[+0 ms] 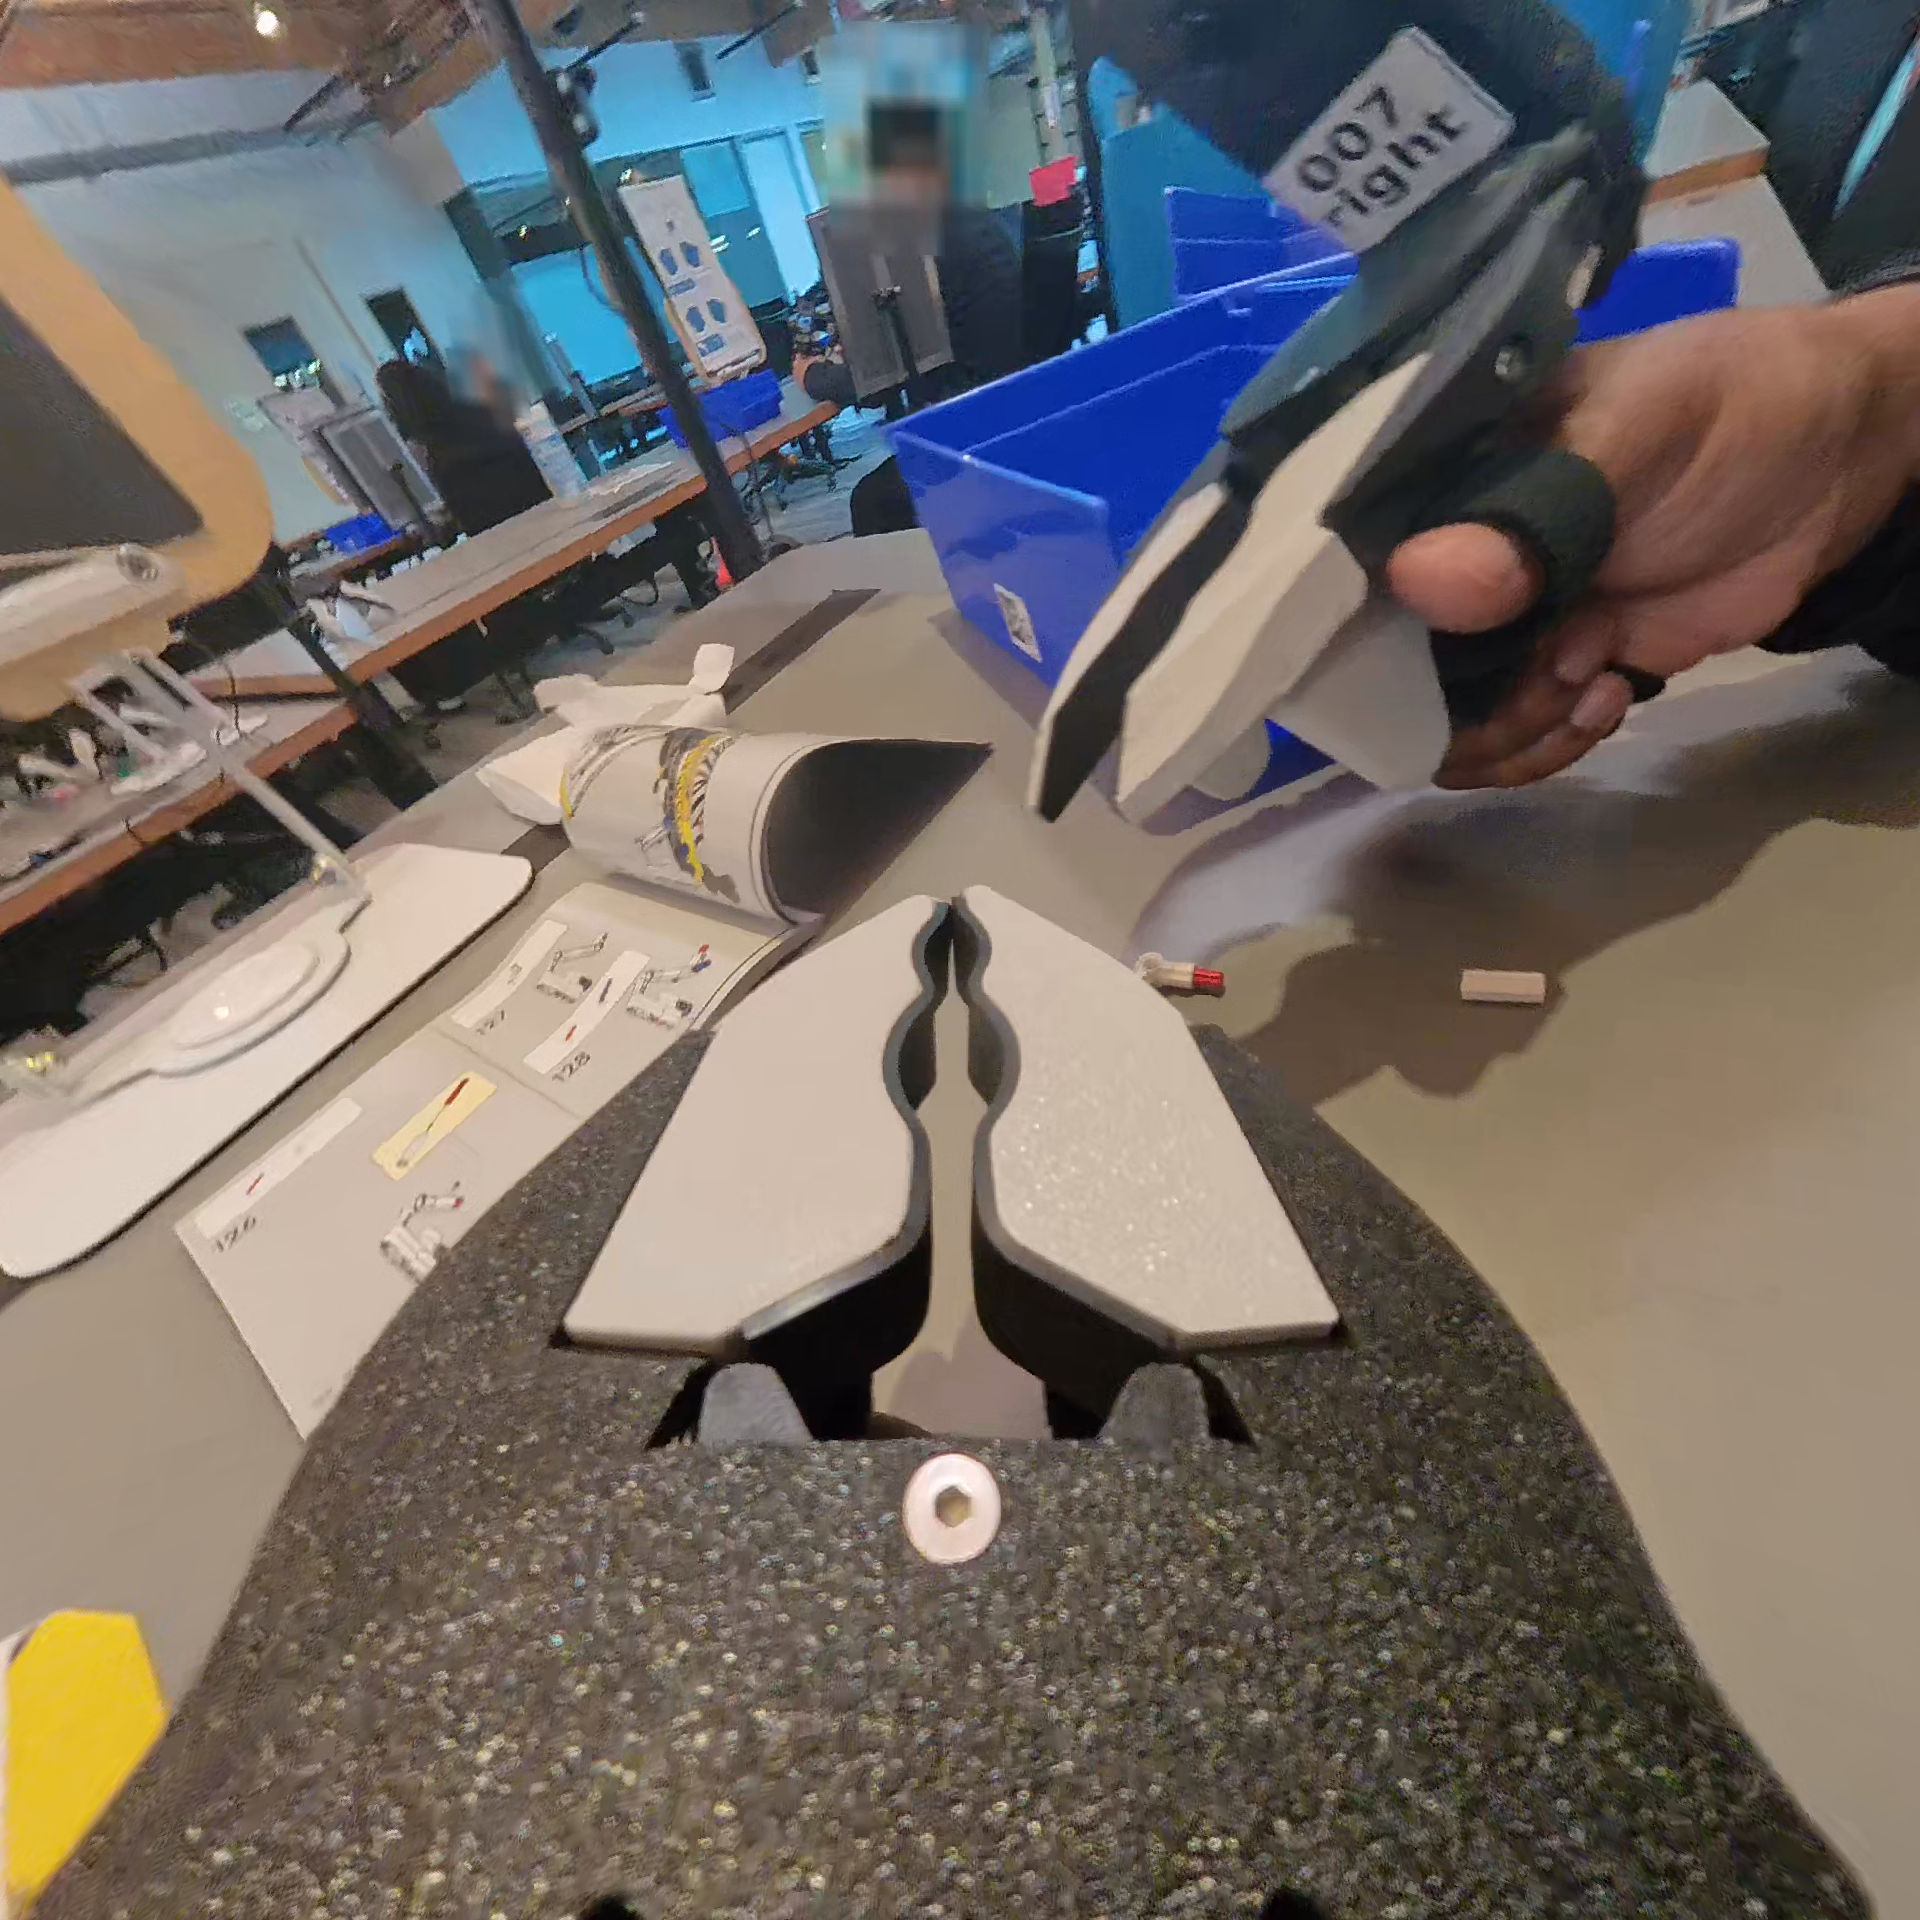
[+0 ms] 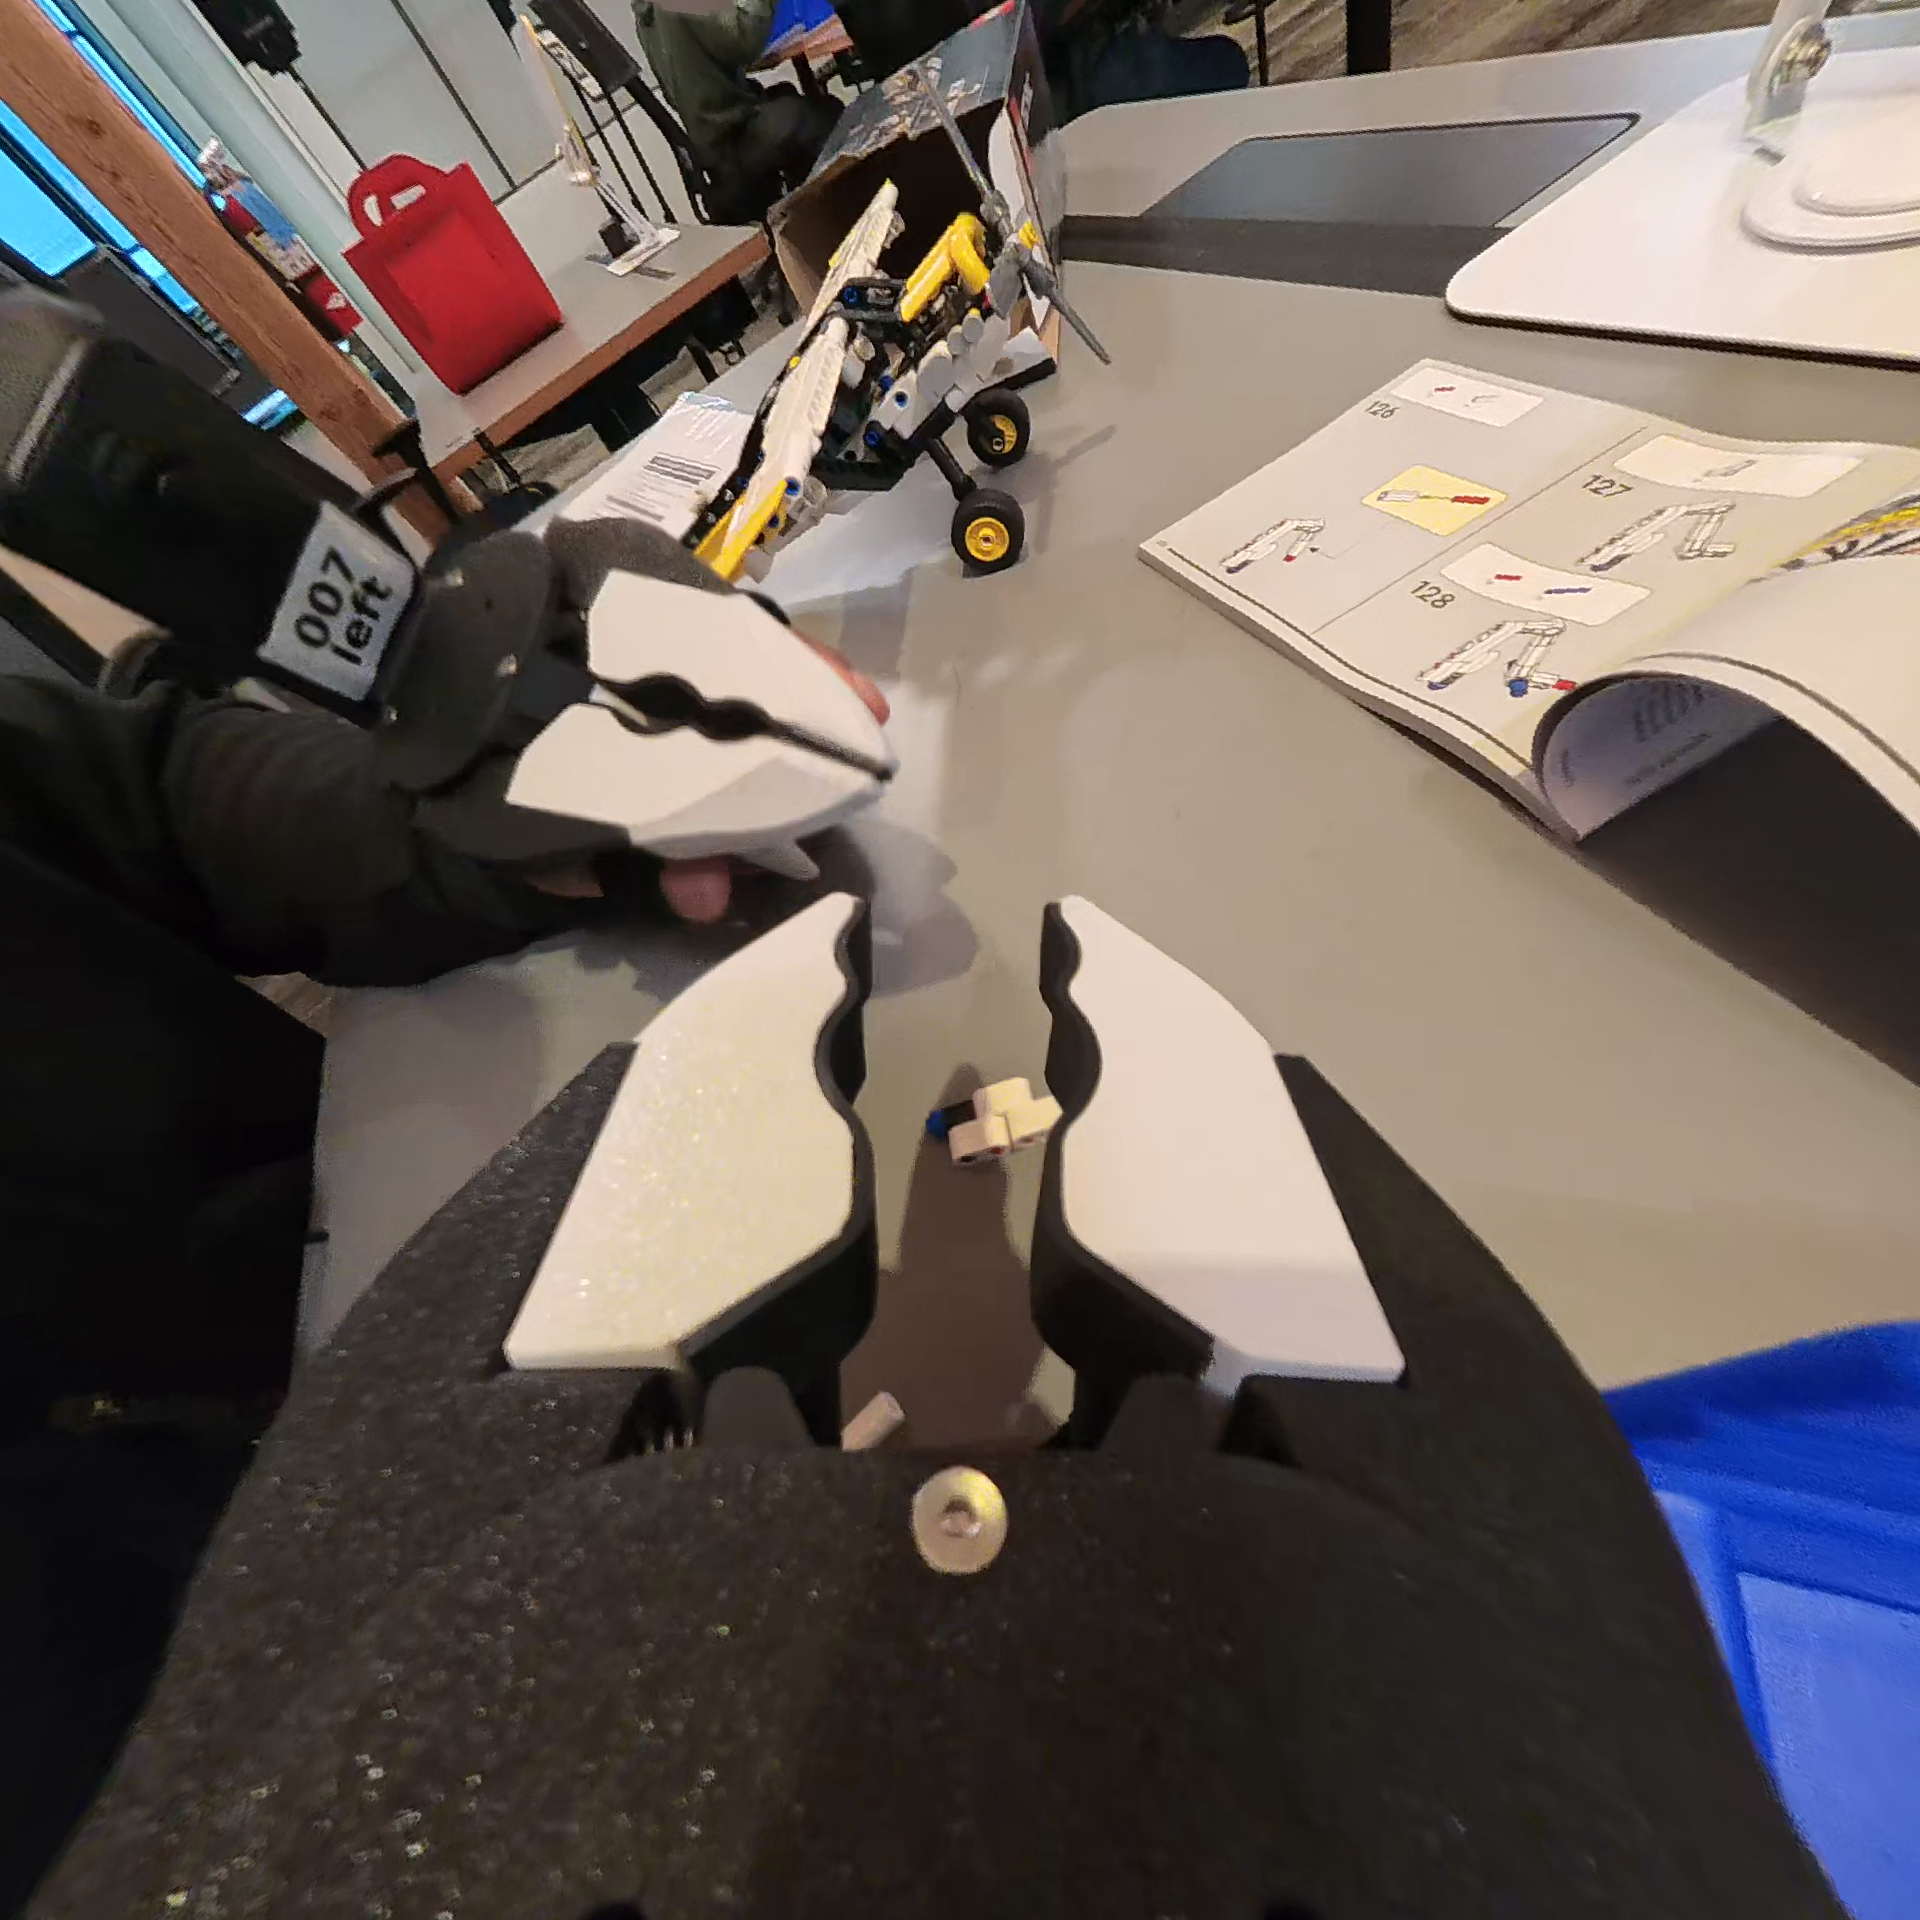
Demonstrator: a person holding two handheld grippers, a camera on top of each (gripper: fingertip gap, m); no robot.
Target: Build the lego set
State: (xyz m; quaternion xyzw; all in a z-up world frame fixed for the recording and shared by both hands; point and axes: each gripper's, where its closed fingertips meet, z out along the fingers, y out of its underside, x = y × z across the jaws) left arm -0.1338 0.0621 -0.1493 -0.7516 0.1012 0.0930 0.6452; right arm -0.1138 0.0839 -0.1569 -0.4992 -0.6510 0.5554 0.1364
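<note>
My left gripper (image 1: 951, 920) is shut, its fingertips meeting just above the grey table (image 1: 1558, 1299); nothing shows between them. It also shows shut at the left of the right wrist view (image 2: 873, 764). My right gripper (image 2: 956, 920) is open and hovers over the table. A small white brick piece with a blue pin (image 2: 992, 1132) lies on the table below the gap between its fingers, not gripped. In the left wrist view the right gripper (image 1: 1091, 790) hangs open above a small red-tipped piece (image 1: 1184, 977). A small pale block (image 1: 1503, 987) lies to the right.
An open instruction booklet (image 2: 1455, 540) lies on the table, also in the left wrist view (image 1: 468, 1091). A yellow and white model plane (image 2: 894, 395) stands before a cardboard box. A blue bin (image 1: 1091, 468) is behind the right gripper. A white monitor base (image 1: 208, 1039) is at the left. Only a small space, under 4 cm, lies between the two pairs of fingers.
</note>
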